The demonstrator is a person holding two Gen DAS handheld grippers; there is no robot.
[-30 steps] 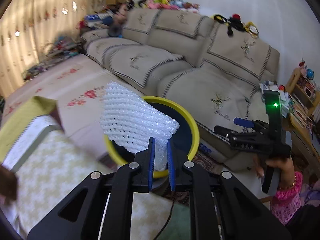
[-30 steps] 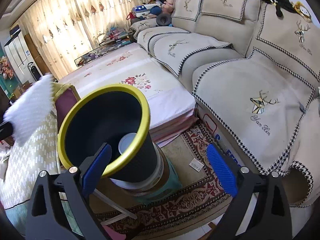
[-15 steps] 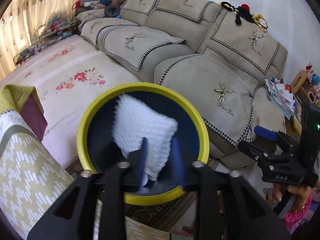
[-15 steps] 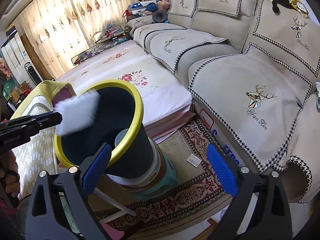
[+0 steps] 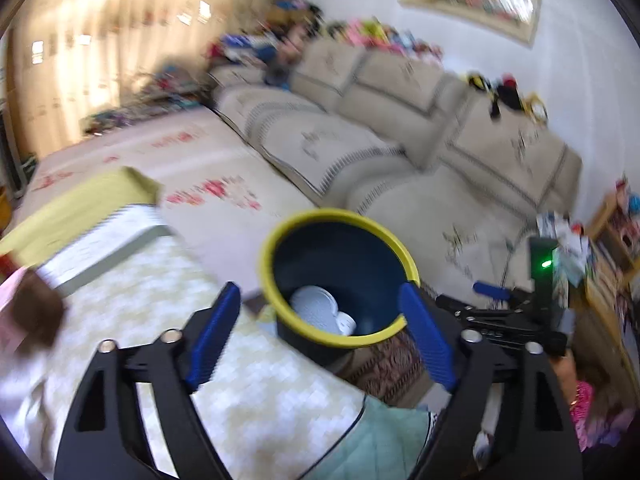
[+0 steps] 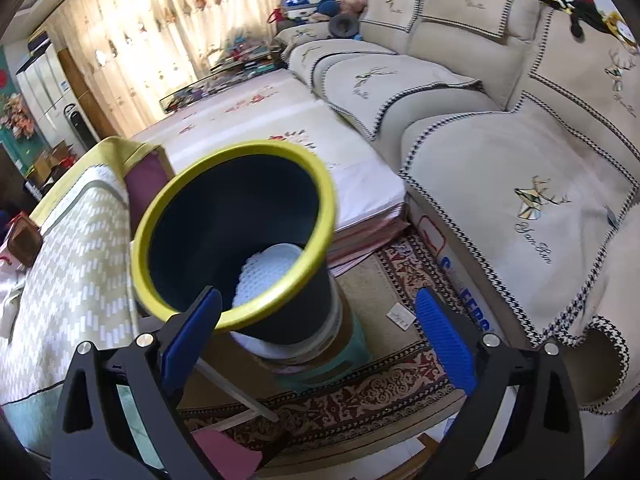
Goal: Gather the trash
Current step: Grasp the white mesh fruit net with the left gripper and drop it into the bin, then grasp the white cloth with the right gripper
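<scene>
Your left gripper (image 5: 320, 340) has nothing between its fingers (image 5: 214, 336): they are spreading apart, already wide, and the gap frames only the mouth of the yellow-rimmed bin (image 5: 340, 276) below and ahead. That suits a release, since the pads part wide and nothing clings to them.

The white foam net (image 6: 266, 274), the piece of trash in hand for this step, lies down inside the bin, resting against the near wall by the bottom. In the left wrist view it shows as a pale shape (image 5: 316, 306) with another small white piece just beside it; the blur keeps me from saying what that second piece is.

Your right gripper (image 6: 320, 340) hangs just beside the bin, fingers (image 6: 440, 340) wide apart and empty, its left pad near the rim but, as far as I can tell, not pressing on it. Holding it there keeps the bin in sight without crowding the opening.

The bin stands on a stack of round containers (image 6: 316, 356) over the patterned rug (image 6: 360, 396), which brings its mouth up beside the cloth-covered counter (image 6: 76, 264). By my judgement this drop is done, and you are free to look for the next piece.
</scene>
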